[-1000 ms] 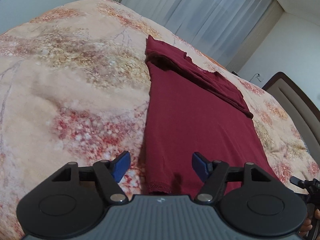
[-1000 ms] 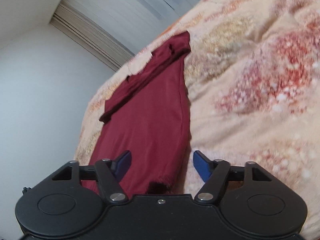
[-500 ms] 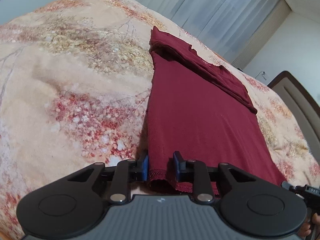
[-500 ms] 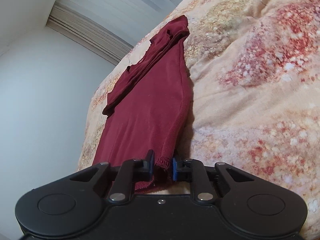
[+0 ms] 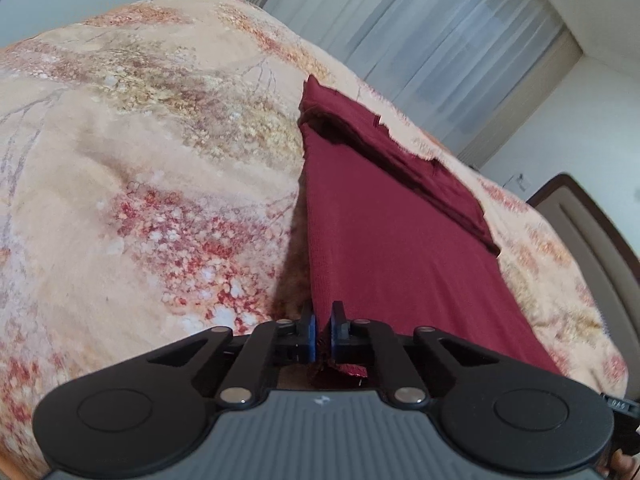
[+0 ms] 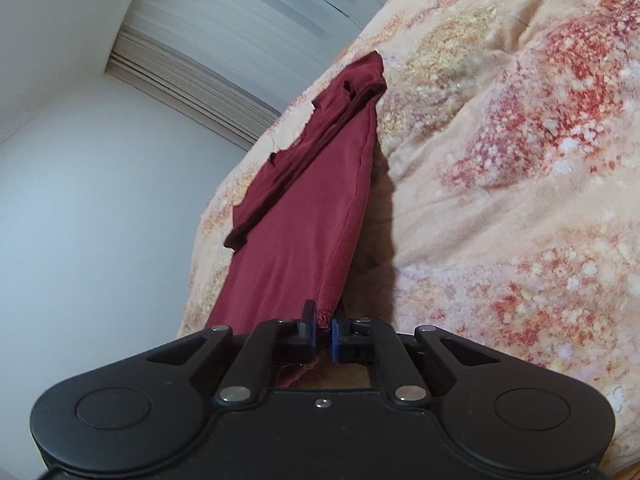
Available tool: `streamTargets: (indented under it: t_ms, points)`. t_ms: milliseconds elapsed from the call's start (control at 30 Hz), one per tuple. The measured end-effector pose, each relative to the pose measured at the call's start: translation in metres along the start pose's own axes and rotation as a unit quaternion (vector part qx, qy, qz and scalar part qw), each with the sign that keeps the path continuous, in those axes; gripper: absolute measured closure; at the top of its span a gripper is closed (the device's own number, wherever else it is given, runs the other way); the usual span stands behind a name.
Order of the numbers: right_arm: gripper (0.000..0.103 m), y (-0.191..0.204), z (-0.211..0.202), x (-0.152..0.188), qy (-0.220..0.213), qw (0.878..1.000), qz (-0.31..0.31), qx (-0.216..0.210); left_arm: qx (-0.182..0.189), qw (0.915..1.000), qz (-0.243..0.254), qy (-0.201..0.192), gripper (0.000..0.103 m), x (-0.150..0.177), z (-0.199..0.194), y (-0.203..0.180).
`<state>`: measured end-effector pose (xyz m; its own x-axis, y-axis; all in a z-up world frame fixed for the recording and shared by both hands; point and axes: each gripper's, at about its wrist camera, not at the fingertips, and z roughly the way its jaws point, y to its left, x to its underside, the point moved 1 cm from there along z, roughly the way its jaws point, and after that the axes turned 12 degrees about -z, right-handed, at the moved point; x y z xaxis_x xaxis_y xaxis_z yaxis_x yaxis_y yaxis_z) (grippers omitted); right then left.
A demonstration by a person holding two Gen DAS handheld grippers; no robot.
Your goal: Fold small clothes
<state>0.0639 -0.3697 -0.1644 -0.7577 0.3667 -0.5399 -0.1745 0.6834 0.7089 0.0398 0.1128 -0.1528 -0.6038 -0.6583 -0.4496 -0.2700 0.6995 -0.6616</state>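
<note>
Item: dark red garment [image 5: 384, 248], knit, lying lengthwise on a bed; far end already folded over into a band across its width. Near hem raised off the bedspread, casting a shadow beneath.

Left gripper [image 5: 322, 330]: fingers closed tight on the near left hem corner, cloth bunched between the blue pads.

Right gripper [image 6: 323, 326]: fingers closed narrow on the near right hem corner, frayed edge pinched between them.

Support: floral bedspread [image 5: 140, 184], peach with red and gold blooms, rumpled.

Surroundings: pale curtains [image 5: 432, 36]; brown headboard [image 5: 592, 232] at right.
</note>
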Motion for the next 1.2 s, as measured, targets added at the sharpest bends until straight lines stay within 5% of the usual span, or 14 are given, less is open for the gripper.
streamTargets:
  t_ms: [267,467,600,700,867,1000,1200]
  points:
    - [0.098,0.005,-0.044,-0.01,-0.04,0.998,0.016,-0.042,0.058,0.9971,-0.029,-0.04,0.098,0.015,-0.052,-0.015]
    - [0.098,-0.018,-0.049,0.008,-0.004,1.0,0.018,0.001,-0.005,0.9999,-0.011,-0.007,0.098,0.052,-0.034,0.007]
    - [0.096,-0.014,-0.043,0.014,0.01,0.999,-0.02,0.03,-0.033,0.9974,0.062,-0.014,0.097,0.057,-0.031,-0.009]
    - [0.085,-0.007,-0.044,0.012,0.011,0.997,-0.052,0.053,-0.053,0.9932,0.103,-0.013,0.09,0.056,-0.032,-0.017]
    - [0.042,-0.001,-0.06,0.011,-0.022,0.991,-0.088,0.099,-0.086,0.9891,0.118,-0.017,0.069,0.058,-0.041,-0.017]
    - [0.028,0.008,-0.07,0.006,-0.043,0.984,-0.127,0.116,-0.11,0.9844,0.135,-0.026,0.04,0.06,-0.048,-0.021]
    - [0.013,0.03,-0.07,-0.002,-0.053,0.973,-0.191,0.115,-0.122,0.9802,0.152,-0.035,0.023,0.061,-0.054,-0.027]
